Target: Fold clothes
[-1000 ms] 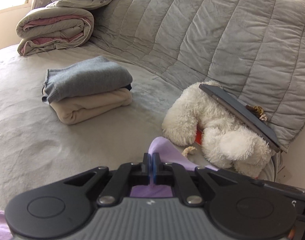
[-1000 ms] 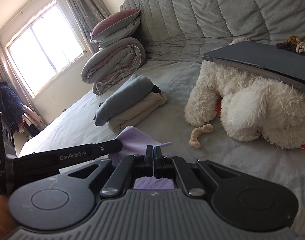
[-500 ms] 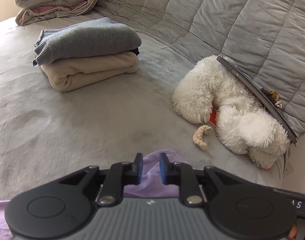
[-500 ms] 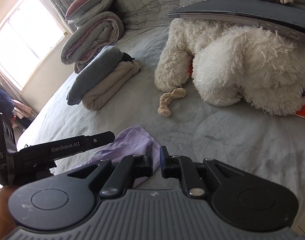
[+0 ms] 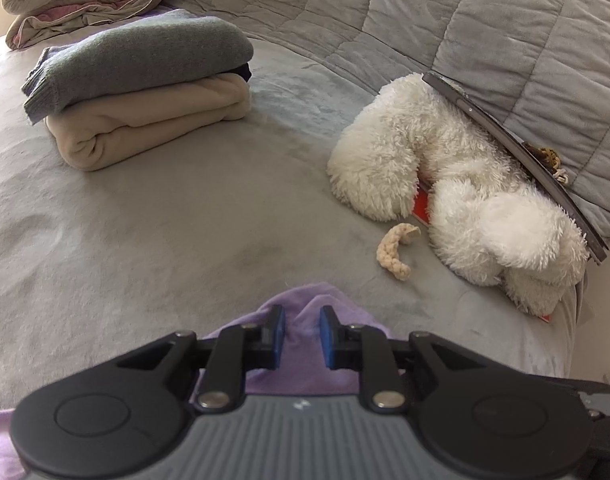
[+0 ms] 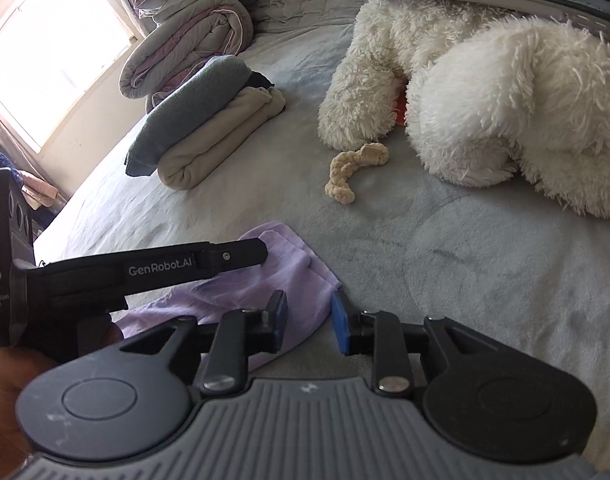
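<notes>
Grey bed (image 5: 153,248); left gripper (image 5: 301,334), right gripper (image 6: 309,322) angled down over purple garment (image 6: 273,284); both just parted, gripping nothing.

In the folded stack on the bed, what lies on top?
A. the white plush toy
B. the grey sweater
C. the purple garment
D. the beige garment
B: the grey sweater rests on the beige garment; the purple garment lies apart, near the cameras.

Lilac garment (image 5: 301,356) mostly beneath the left hand-held gripper (image 5: 302,334) (red thing (image 5: 421,206) under the plush unidentifiable)
</notes>
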{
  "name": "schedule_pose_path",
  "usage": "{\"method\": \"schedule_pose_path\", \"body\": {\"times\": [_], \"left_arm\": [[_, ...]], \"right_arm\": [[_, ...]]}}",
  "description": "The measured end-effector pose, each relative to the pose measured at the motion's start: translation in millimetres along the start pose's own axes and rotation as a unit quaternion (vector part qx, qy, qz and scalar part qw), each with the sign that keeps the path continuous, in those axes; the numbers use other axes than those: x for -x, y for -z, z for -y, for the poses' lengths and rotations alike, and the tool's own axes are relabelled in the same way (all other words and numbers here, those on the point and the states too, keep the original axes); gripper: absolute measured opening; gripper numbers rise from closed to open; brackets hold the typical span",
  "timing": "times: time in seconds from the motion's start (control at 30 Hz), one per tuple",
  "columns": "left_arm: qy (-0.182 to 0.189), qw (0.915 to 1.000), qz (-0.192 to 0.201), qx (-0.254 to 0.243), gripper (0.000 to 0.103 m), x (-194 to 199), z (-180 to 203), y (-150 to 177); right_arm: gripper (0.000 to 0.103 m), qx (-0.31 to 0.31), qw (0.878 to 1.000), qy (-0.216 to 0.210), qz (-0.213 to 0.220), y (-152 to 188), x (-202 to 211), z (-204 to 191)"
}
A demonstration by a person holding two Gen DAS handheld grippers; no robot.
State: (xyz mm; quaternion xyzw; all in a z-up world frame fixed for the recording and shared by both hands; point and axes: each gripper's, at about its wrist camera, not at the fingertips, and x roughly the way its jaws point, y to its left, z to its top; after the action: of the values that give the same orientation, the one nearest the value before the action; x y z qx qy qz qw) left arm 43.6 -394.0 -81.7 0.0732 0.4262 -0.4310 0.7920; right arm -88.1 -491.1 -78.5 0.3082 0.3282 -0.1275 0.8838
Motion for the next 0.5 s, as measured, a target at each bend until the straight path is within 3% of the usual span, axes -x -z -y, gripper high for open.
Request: {"method": "schedule_pose_path", "body": {"times": [0.07,0.1,0.13,0.5], "left_arm": [[0.001,1.0,0.001,-0.003,0.01,-0.1,1.3,0.4],[0.002,1.0,0.002,-0.003,0.005,0.1,1.6,0.6],[0.002,1.0,0.004,-0.005,0.004,1.0,2.2,0.8],[0.006,0.9972,0.074,-0.003,0.002,26.6,7.8,-4.7]], "right_arm": [[0.022,0.02,1.0,0.014,0.005,3.8,-1.1,-4.9],[0.009,0.033,0.999,0.024,0.008,5.9,-1.5,-7.0],[0.003,0.043,0.999,0.028,0.01,7.7,-1.6,-8.5],[0.002,0.035,0.997,0.03,0.064,5.1,18.1,-11.9]]}}
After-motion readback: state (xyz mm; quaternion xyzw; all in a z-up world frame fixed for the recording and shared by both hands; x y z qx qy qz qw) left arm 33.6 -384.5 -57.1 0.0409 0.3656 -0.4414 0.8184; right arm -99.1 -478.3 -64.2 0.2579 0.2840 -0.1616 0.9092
